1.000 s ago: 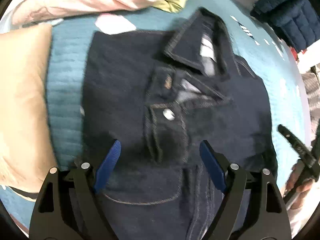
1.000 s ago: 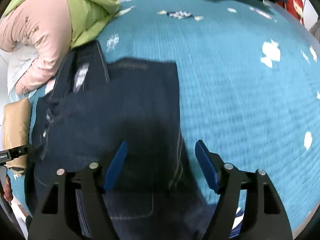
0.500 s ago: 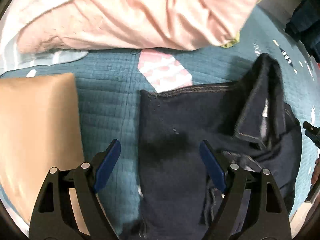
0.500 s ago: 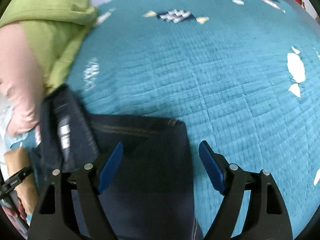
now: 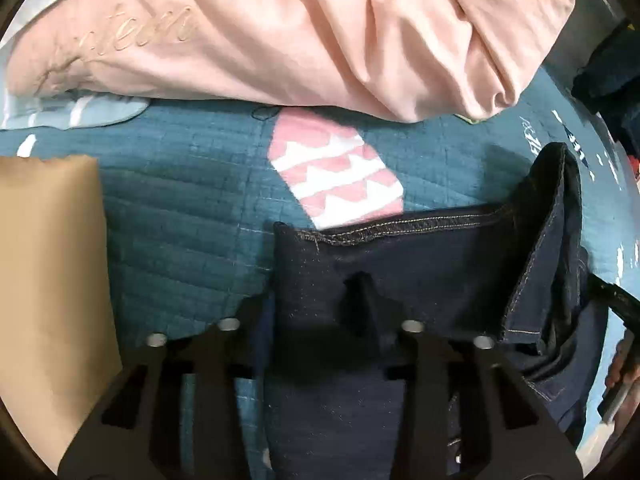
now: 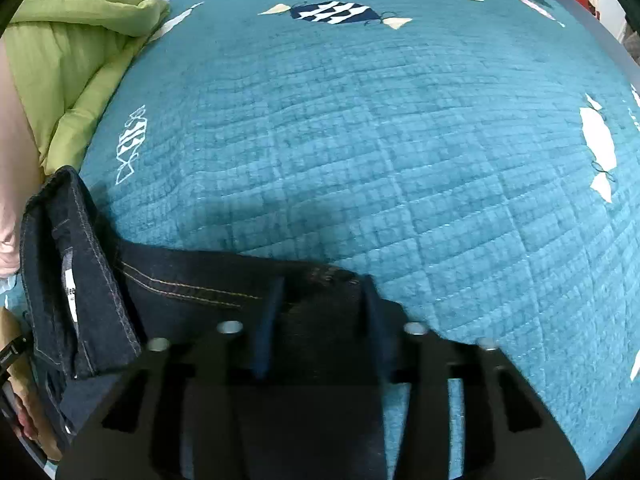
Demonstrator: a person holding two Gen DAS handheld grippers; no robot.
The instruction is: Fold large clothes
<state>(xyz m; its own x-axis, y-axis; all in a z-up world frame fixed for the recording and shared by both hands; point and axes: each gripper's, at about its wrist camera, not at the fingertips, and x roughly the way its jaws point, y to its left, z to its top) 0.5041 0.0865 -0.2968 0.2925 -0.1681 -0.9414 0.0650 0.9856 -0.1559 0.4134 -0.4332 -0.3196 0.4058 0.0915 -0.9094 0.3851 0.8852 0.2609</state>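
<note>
Covering most of both views, a teal quilted bedspread [image 6: 400, 160] is seen under a dark denim jacket [image 5: 420, 272], which is laid flat at the 6 o'clock edge of each picture with its stitched shoulder edge uppermost and its collar [image 5: 556, 240] turned up. A second ago both pairs of jaws were held wide above the jacket's chest; since then they have been carried to the two shoulder corners and are now closing. In the left wrist view the denim corner is bunched into a peak between the fingers of the left gripper [image 5: 316, 320]. In the right wrist view the seam end is caught between the blue pads of the right gripper [image 6: 320, 320]. Both grips are judged to be narrow and on cloth, so a fold from the shoulder edge towards the hem is probably being prepared.

A pink garment [image 5: 300, 32] at 12 o'clock, a tan cushion [image 5: 48, 300] at 9 o'clock and a pink-and-white patch [image 5: 336, 176] on the bedspread are shown fully only by the left wrist view. A green quilt [image 6: 72, 52] at 10 o'clock, the jacket's white label [image 6: 71, 292] and a navy fish motif [image 6: 332, 12] at 12 o'clock are shown only by the right wrist view.
</note>
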